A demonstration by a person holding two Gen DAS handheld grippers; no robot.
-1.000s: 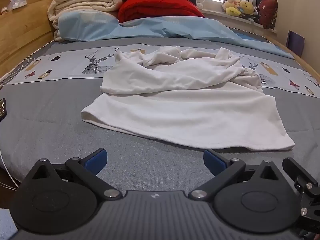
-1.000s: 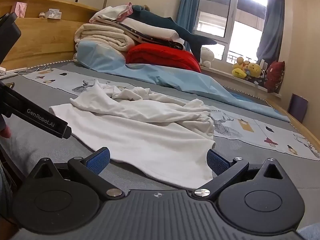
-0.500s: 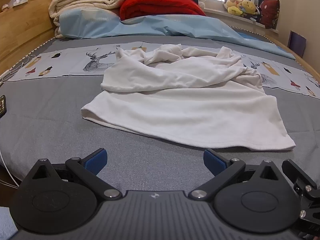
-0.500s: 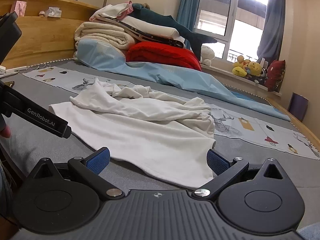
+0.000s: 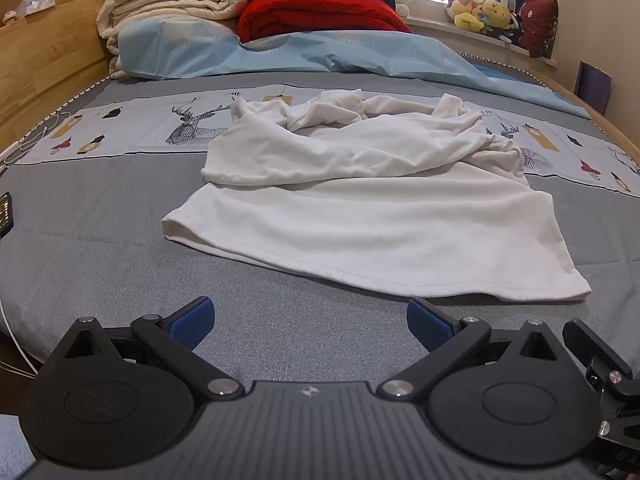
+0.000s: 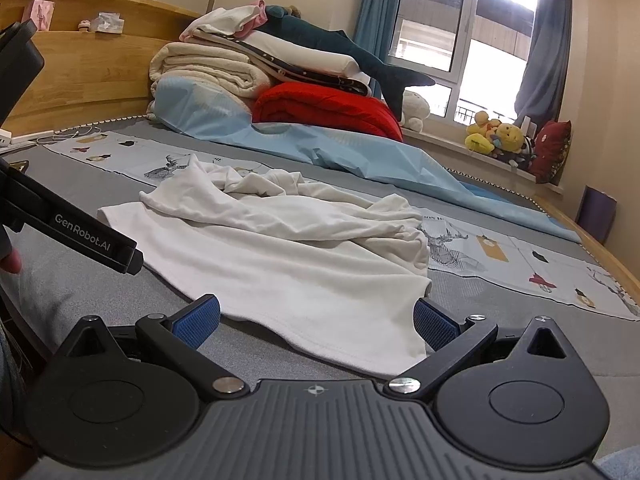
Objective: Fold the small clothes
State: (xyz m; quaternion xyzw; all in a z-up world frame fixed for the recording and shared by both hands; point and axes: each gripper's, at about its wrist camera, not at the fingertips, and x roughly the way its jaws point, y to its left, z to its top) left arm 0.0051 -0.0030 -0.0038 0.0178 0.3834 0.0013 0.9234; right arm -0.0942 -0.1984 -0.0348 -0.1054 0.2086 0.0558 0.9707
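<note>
A white shirt [image 5: 372, 208] lies rumpled on the grey bed cover [image 5: 100, 240]. Its hem faces me and lies flat, while the upper part and sleeves are bunched toward the far side. My left gripper [image 5: 310, 320] is open, a short way before the hem's middle, with nothing between its blue pads. In the right wrist view the same shirt [image 6: 288, 256] spreads ahead. There my right gripper [image 6: 316, 318] is open too, with the shirt's near right hem corner lying between its pads. The left gripper's black body [image 6: 80, 232] juts in from the left.
Folded blankets [image 5: 180, 4], a red quilt [image 5: 320, 12] and a light blue sheet [image 5: 320, 52] are piled at the bed's far end. A wooden headboard [image 5: 44, 56] runs along the left. Plush toys [image 6: 500, 140] sit on the window sill. A cable [image 5: 24, 148] trails at the left edge.
Both grippers have tilted slightly downward, so the bedding pile sits a little lower in the views. The shirt has not moved. Both stay open.
</note>
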